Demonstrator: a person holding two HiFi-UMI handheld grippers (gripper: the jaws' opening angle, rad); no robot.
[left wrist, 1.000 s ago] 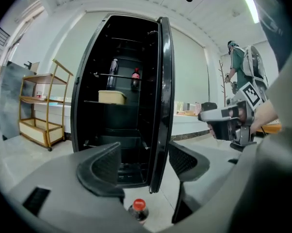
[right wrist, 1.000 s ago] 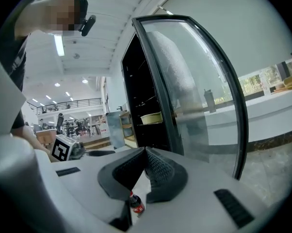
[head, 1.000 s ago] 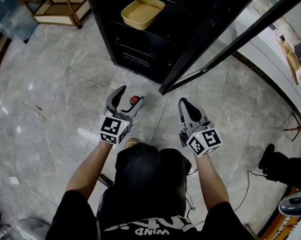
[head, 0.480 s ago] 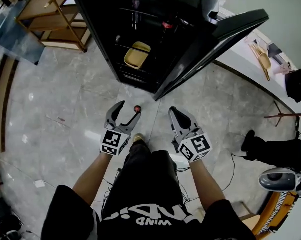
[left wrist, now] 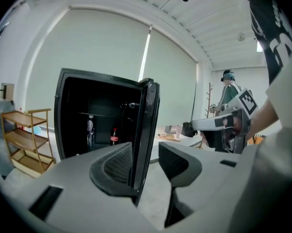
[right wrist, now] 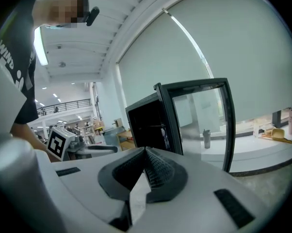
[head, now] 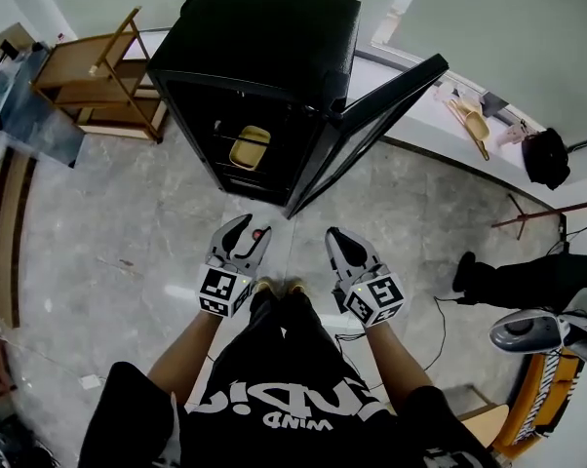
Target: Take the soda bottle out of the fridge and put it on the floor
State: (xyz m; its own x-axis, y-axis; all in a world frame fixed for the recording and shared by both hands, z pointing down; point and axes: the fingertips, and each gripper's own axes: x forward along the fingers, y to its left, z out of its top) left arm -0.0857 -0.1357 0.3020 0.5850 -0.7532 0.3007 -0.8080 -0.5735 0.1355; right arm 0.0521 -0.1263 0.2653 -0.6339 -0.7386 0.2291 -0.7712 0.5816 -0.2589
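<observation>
A red-capped soda bottle (head: 259, 234) stands on the grey floor in front of the black fridge (head: 264, 42), seen from above. My left gripper (head: 250, 226) hangs high above it; its jaws have just been closing, still stand apart, and hold nothing. In the left gripper view, the left gripper (left wrist: 146, 154) points at the open fridge, where another red-capped cola bottle (left wrist: 114, 136) stands on a shelf. My right gripper (head: 335, 235) is beside the left one, shut and empty. The right gripper view shows the right gripper (right wrist: 145, 152) with its tips meeting.
The fridge door (head: 371, 115) swings open to the right. A yellow tray (head: 248, 147) lies on a fridge shelf. A wooden rack (head: 89, 76) stands left of the fridge. A person's legs (head: 508, 279) and a cable are on the floor at right.
Both grippers and the head camera have risen well above the floor, so the whole fridge is now in view. The red-capped bottle stays on the floor. The left jaws stand narrower.
</observation>
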